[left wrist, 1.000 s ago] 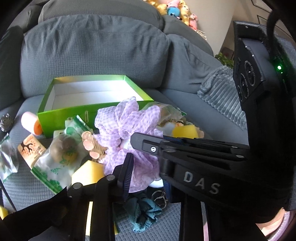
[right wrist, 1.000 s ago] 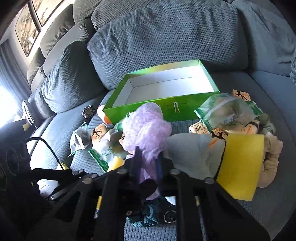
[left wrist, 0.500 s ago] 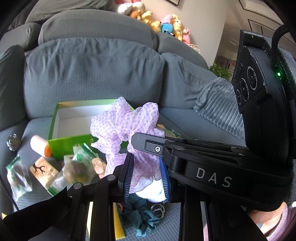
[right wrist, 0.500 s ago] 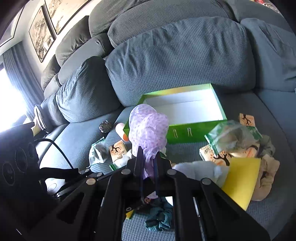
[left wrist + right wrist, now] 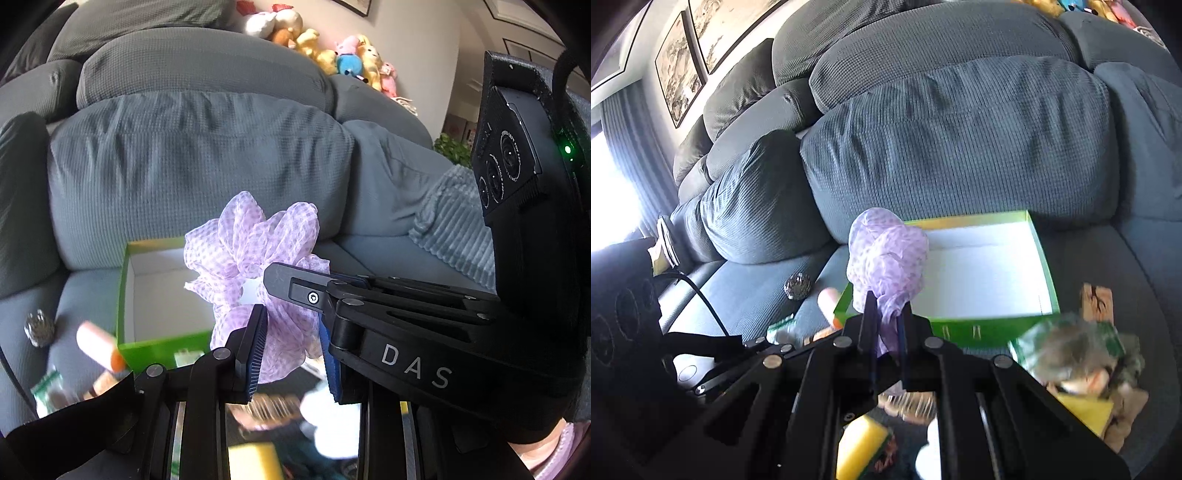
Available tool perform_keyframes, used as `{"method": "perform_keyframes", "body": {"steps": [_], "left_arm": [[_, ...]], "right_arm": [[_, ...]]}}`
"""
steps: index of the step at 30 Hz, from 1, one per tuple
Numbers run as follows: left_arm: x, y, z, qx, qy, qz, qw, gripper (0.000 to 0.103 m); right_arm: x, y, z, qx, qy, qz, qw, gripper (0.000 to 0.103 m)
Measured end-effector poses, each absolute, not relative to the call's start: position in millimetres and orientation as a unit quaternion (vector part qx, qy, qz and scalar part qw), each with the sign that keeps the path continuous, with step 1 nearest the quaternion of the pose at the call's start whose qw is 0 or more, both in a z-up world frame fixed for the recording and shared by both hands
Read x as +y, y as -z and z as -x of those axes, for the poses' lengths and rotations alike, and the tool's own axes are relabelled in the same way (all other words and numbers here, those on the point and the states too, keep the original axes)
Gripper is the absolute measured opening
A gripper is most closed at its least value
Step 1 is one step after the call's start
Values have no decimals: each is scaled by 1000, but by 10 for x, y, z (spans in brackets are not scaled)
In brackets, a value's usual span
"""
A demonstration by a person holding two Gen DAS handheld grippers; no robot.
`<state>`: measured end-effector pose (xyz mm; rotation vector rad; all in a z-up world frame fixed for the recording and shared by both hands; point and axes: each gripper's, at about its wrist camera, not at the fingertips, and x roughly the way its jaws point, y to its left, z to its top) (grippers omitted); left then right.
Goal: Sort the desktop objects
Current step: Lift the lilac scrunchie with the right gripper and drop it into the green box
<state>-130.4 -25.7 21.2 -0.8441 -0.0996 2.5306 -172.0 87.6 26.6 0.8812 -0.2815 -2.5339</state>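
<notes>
A lilac checked scrunchie (image 5: 255, 236) hangs in the air above the sofa seat, held from two sides. My left gripper (image 5: 291, 332) is shut on its lower folds, blue pads (image 5: 255, 350) pressing the fabric. My right gripper (image 5: 886, 314) is shut on the scrunchie (image 5: 886, 251) too, pinching a thin bunch. In the left wrist view the right gripper's black frame (image 5: 406, 332) crosses from the right. Behind and below the scrunchie stands an open green box (image 5: 1045, 266) with a bare white inside (image 5: 166, 295).
Loose items lie on the grey seat: an orange-capped tube (image 5: 98, 349), a metallic ball (image 5: 797, 286), snack packets (image 5: 1071, 343), yellow sponges (image 5: 860, 446) and a comb (image 5: 269, 406). Sofa back cushions (image 5: 960, 147) rise behind the box. Plush toys (image 5: 343, 59) sit on top.
Both grippers have risen together with the scrunchie, lifting it off the pile of items. The box and the clutter now sit lower in both views.
</notes>
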Motion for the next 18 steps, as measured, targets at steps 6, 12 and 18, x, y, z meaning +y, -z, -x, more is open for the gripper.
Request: {"method": "perform_keyframes", "body": {"steps": [6, 12, 18], "left_arm": [[-258, -219, 1562, -35, -923, 305, 232, 29], [-278, -156, 1800, -39, -920, 316, 229, 29], [-316, -74, 1972, -42, -919, 322, 224, 29]], "right_arm": [[840, -298, 1996, -96, 920, -313, 216, 9], [825, -248, 2242, -95, 919, -318, 211, 9], [805, -164, 2416, -94, 918, -323, 208, 9]]}}
